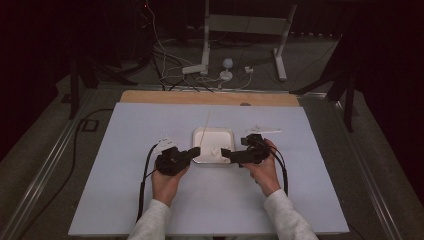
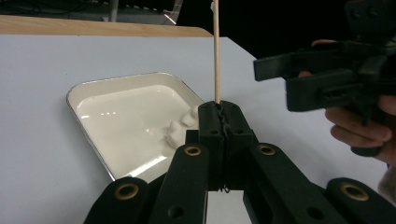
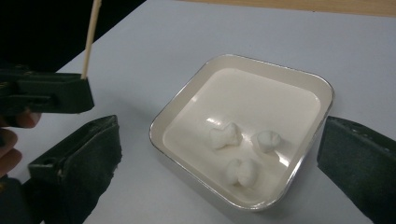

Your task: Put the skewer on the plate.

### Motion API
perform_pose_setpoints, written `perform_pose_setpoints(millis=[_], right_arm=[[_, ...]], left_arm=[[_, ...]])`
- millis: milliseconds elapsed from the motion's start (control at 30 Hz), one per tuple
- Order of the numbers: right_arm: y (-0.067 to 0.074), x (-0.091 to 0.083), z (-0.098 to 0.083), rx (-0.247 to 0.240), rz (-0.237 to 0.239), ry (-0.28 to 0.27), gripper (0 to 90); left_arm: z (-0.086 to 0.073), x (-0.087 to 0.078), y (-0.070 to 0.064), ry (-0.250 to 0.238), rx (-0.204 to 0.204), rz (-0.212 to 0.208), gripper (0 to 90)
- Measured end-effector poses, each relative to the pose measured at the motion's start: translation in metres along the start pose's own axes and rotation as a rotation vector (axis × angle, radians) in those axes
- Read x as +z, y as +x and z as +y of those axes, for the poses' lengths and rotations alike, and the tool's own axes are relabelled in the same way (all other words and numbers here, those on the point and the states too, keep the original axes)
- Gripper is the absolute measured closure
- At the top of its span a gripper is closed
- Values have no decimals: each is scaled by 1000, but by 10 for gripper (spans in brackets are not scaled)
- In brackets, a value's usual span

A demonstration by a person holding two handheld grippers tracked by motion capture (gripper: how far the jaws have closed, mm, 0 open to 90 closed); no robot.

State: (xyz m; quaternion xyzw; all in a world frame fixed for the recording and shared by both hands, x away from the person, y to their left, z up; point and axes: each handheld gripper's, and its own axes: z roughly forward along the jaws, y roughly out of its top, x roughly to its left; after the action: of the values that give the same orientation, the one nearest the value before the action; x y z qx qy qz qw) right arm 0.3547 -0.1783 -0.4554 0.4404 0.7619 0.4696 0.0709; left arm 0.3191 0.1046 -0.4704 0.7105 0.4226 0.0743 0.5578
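left claw [image 2: 218,114]: pinched tight on a thin stick [image 2: 215,51], stick stands straight up; right claw [image 3: 219,154]: wide apart, holds nothing | three marshmallows [image 3: 225,135] lie in the white tray [image 3: 187,100] between the claws

High view looks forward and down from above the person's side, taking in the whole table [image 1: 125,200]. Left gripper view sits low and close, facing across the tray [image 2: 88,88]. Right gripper view peers down, close, into that same tray [image 3: 187,102], which all three share.
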Motion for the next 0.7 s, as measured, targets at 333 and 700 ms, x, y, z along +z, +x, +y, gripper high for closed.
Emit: perform_pose_setpoints(millis=[333,700], right_arm=[[-4,-19,-11,-13,9,-34,0],[-11,-39,-21,-22,-4,-68,0]], left_arm=[[3,7,3,-4,-33,14,900],[2,18,8,13,-68,41,899]])
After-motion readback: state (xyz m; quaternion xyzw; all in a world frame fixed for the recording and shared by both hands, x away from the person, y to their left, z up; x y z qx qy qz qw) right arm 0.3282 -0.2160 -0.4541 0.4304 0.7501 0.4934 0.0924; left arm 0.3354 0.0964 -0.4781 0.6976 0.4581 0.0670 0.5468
